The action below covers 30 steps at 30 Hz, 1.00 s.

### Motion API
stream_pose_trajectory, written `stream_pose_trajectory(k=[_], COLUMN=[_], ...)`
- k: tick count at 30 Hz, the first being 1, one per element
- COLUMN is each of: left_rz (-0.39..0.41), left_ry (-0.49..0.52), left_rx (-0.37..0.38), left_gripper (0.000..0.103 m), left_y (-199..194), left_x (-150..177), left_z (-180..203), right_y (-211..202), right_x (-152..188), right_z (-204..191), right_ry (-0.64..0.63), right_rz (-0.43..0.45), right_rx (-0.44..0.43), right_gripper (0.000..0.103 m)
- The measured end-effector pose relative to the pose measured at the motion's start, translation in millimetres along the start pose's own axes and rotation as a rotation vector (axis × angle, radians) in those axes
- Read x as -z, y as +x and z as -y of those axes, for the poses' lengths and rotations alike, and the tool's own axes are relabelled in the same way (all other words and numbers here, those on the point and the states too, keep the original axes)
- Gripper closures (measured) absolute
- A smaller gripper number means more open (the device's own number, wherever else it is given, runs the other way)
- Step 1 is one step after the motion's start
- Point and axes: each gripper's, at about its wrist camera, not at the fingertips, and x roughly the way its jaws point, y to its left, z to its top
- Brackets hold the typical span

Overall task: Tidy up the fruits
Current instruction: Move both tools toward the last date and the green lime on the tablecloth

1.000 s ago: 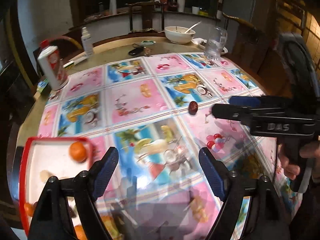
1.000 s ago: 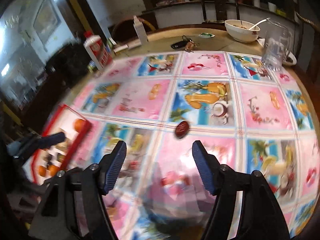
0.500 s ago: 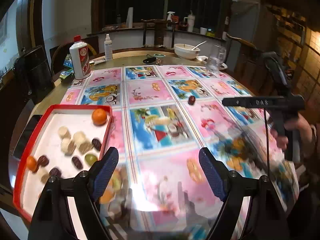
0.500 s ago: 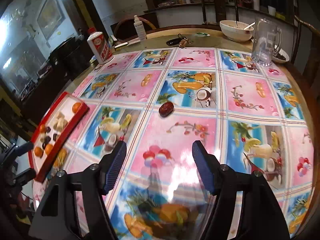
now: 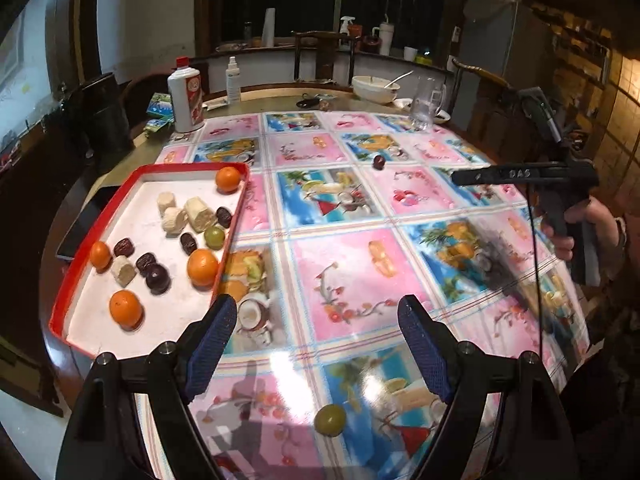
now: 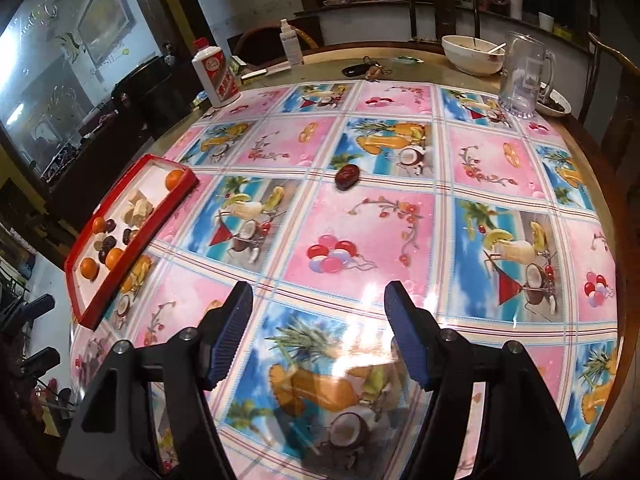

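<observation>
L gripper (image 5: 316, 344) fingers spread w/ nothing between, R gripper (image 6: 318, 334) same, red-rimmed white tray (image 5: 82, 256) of fruit, dark red date (image 6: 347, 176) mid table (image 6: 372, 236), green round fruit (image 5: 329, 420) near edge

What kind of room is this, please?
Probably a home dining room. A round table wears a fruit-print cloth, a used bowl with a spoon and a glass mug stand at its far edge, and wooden chairs stand around it.
</observation>
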Motion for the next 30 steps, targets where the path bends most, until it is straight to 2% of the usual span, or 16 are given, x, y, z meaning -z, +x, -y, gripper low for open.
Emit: stream_pose_trajectory(k=[5, 17, 19, 24, 26, 30], left_rz=[0.01, -0.038, -0.046, -0.06, -0.078, -0.08], left_ry=[0.039, 0.134, 0.144, 0.204, 0.208, 0.21], left_rx=[0.021, 0.085, 0.095, 0.122, 0.145, 0.16], left_gripper=[0.02, 0.02, 0.02, 0.02, 0.02, 0.02], left_y=[5.5, 35.8, 37.6, 38.8, 42.5, 43.7], left_x=[-5.0, -21.6, -22.0, -16.3, -16.1, -18.6], left_z=[7.1, 27.4, 30.5, 37.1, 37.9, 37.0], right_y=[5.4, 3.6, -10.1, -59.0, -75.7, -92.5], right_x=[3.5, 28.8, 30.3, 30.0, 29.2, 20.1], right_z=[-8.0, -8.8, -0.9, 17.3, 21.6, 11.0], right_ry=[0.002, 0.039, 0.076, 0.166, 0.2, 0.193], right_rz=[-0.018, -0.048, -0.03, 0.034, 0.064, 0.118], right_rx=[0.007, 0.007, 0.009, -0.055, -0.046, -0.051], right_gripper=[0.034, 0.034, 0.034, 0.034, 0.034, 0.034])
